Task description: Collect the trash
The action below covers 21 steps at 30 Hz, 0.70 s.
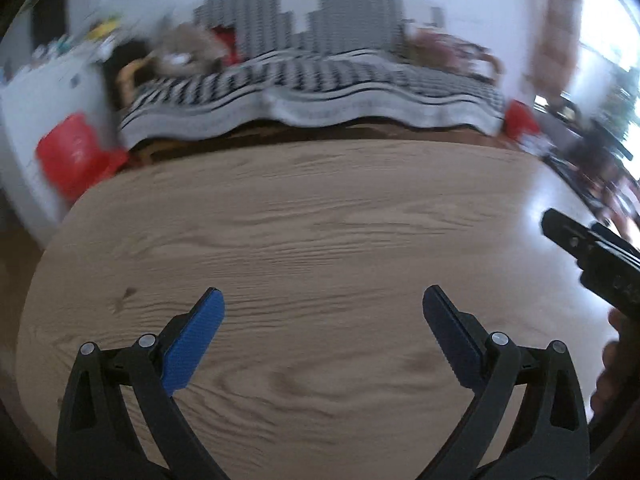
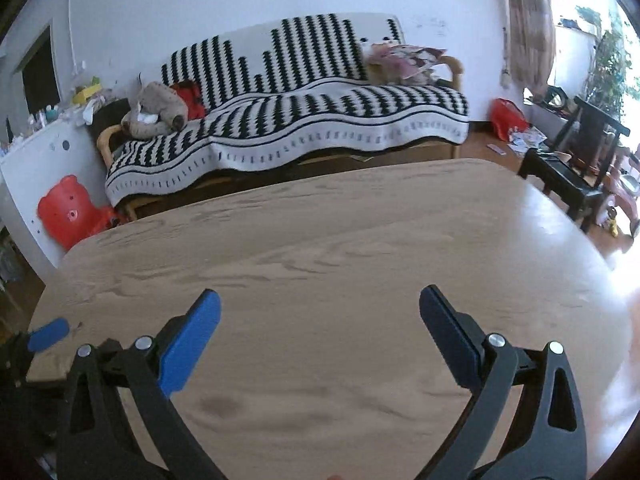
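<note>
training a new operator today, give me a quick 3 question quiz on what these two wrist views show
1. True or false: the left gripper holds a piece of trash.
2. What lies on the left end of the sofa? A) stuffed toy B) laptop C) shoes
3. Fill in: both grippers hover over a wooden ____.

Key:
1. False; its jaws are wide apart and hold nothing, as are the right gripper jaws.
2. A, the stuffed toy.
3. table.
</note>
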Tool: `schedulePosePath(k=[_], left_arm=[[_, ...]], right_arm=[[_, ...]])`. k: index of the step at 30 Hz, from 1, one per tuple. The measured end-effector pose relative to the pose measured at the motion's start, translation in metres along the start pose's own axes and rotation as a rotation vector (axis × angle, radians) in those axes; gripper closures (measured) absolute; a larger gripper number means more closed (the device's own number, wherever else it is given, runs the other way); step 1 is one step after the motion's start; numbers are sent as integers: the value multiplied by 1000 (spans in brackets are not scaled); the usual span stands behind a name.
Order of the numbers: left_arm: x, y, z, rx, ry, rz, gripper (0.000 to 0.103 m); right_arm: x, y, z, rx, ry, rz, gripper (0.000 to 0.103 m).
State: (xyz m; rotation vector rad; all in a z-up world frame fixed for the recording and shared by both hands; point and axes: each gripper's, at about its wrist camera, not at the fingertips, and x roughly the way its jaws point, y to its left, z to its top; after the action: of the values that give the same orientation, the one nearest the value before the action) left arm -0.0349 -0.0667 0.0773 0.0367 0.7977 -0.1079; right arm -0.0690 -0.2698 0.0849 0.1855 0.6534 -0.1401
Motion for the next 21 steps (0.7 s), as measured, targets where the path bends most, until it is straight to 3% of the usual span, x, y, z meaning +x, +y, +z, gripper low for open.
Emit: schedulePosePath(k=[4, 7, 13, 21], left_arm=[[26, 41, -2, -74, -9, 49, 7], [46, 46, -1, -62, 52, 23, 7], [47, 51, -2, -59, 29, 44, 7], [44, 49, -6, -31, 10, 66, 7]], right_arm=[[36, 49, -11, -18, 32, 17, 7], [47, 62, -23, -75, 39, 6, 7], [41, 67, -32, -123, 15, 17, 7], [44, 55, -45, -136, 71, 56, 7]])
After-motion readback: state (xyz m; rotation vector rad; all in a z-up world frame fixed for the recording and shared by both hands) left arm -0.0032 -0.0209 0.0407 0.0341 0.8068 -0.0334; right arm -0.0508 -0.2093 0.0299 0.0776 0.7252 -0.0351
